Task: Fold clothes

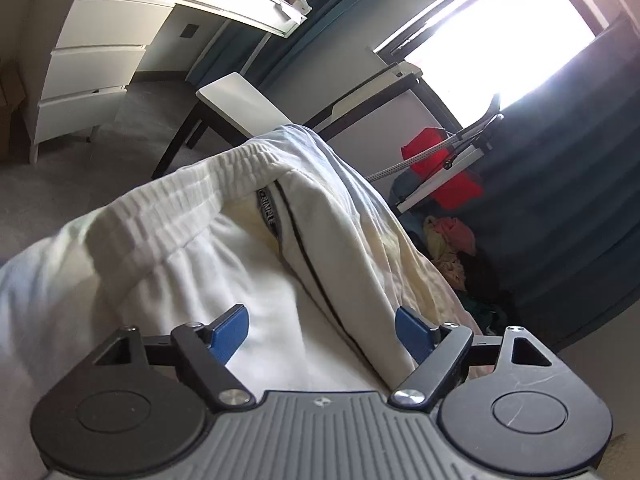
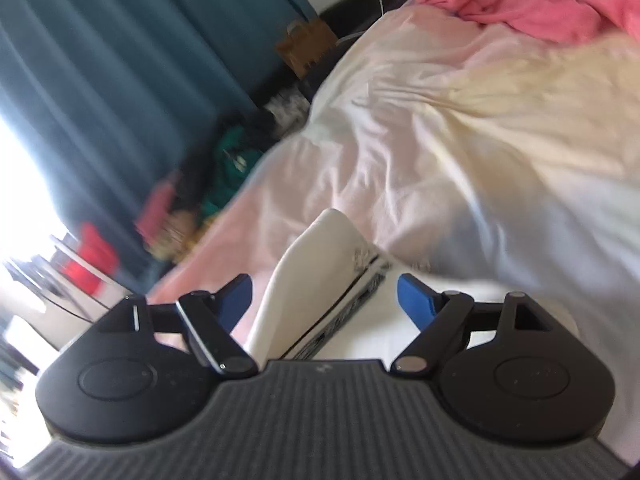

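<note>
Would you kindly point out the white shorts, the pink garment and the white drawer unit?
white shorts (image 1: pixel 176 216): left wrist view, ribbed waistband.
pink garment (image 2: pixel 532 4): right wrist view, crumpled middle.
white drawer unit (image 1: pixel 100 60): left wrist view, drawer front.

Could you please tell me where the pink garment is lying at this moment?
In the right wrist view, the pink garment lies crumpled at the top right, on the far part of the pale bedsheet.
</note>
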A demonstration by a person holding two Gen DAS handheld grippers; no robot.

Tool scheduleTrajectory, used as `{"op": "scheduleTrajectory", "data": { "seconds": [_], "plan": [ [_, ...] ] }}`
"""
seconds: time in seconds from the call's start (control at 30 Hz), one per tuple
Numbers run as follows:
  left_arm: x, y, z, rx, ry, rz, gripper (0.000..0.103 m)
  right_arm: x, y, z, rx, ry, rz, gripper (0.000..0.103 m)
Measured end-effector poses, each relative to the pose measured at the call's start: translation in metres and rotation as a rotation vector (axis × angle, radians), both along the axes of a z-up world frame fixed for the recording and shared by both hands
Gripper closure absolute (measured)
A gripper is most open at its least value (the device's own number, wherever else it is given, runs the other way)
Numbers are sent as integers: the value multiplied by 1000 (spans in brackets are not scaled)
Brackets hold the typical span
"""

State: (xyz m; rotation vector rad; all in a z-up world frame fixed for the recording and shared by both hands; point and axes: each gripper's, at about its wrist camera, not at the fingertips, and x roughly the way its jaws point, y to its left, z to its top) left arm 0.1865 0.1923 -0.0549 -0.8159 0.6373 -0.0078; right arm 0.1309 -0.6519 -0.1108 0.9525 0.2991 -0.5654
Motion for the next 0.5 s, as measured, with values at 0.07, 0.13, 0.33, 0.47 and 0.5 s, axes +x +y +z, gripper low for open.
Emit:
{"op": "scheduleTrajectory", "data": {
  "seconds": [0.07, 0.13, 0.33, 0.47, 0.5],
  "plan": [
    [-23, 4, -3, -36, 18, 22, 21, -30, 13, -16, 109, -82, -90, 20],
    [-41, 10, -5, -62, 27, 33, 20, -57, 26, -32, 212, -154, -167, 20],
    [-60, 26, -26, -97, 89, 33, 19, -84, 56, -71, 356, -180, -192, 20],
    [-52, 31, -48, -141, 107, 53, 19, -74, 58, -87, 396, -182, -100, 21],
    [-48, 33, -53, -155, 113, 56, 19, -71, 58, -87, 373, -178, -74, 21]
  ]
}}
